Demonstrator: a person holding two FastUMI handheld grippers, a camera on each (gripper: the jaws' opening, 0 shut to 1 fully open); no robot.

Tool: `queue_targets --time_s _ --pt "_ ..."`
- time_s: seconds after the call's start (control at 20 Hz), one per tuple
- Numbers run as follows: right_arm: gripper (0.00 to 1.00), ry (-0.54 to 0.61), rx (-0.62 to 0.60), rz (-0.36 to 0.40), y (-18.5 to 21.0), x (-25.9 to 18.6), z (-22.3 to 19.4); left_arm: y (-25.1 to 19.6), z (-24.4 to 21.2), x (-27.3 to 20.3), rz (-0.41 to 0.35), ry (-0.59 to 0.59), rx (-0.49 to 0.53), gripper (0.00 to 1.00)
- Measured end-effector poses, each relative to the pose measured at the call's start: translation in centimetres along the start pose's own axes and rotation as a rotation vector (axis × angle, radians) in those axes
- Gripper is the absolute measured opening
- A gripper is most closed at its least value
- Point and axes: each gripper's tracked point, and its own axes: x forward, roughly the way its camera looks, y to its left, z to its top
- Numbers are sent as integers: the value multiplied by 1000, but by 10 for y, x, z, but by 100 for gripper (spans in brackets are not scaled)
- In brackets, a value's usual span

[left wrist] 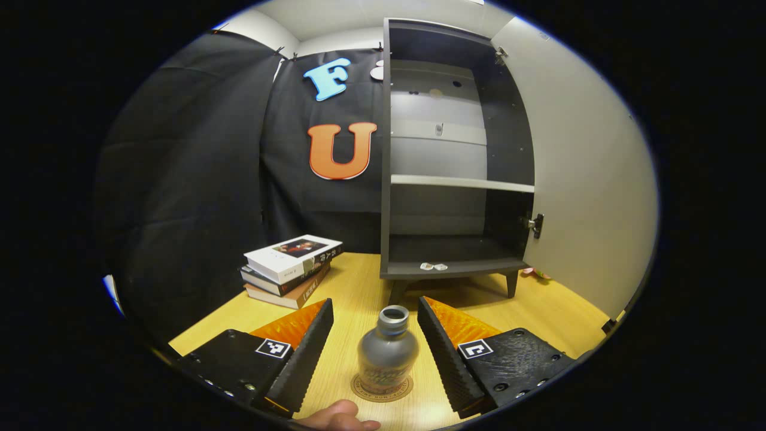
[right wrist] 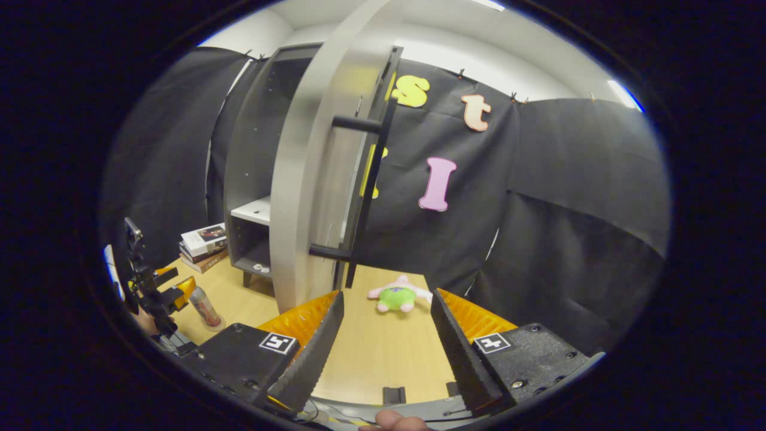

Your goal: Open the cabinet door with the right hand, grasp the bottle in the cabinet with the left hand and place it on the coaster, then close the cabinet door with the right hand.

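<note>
Silver bottle [left wrist: 388,353] stands on coaster [left wrist: 382,392] between spread left tongs [left wrist: 376,344], untouched.

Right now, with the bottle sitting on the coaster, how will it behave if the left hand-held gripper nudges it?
The bottle is tall with a narrow neck and stands on a small coaster, so it would probably tip rather than slide. Its round body would likely roll once down. The open mouth shows no cap, so any contents could spill. The left hand-held gripper is open around it.
</note>
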Motion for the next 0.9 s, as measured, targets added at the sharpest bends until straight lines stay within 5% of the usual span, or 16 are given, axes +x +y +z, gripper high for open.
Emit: queue_targets --time_s 0.4,0.8,0.9 --pt "94 -75 89 19 -3 2 10 -44 128 -25 -97 -45 -14 86" --pt "97 -71 228 43 -9 6 8 -85 188 -45 -190 20 -98 87" --pt "98 -48 232 -7 -24 0 -6 -88 198 -44 -199 15 -111 86"
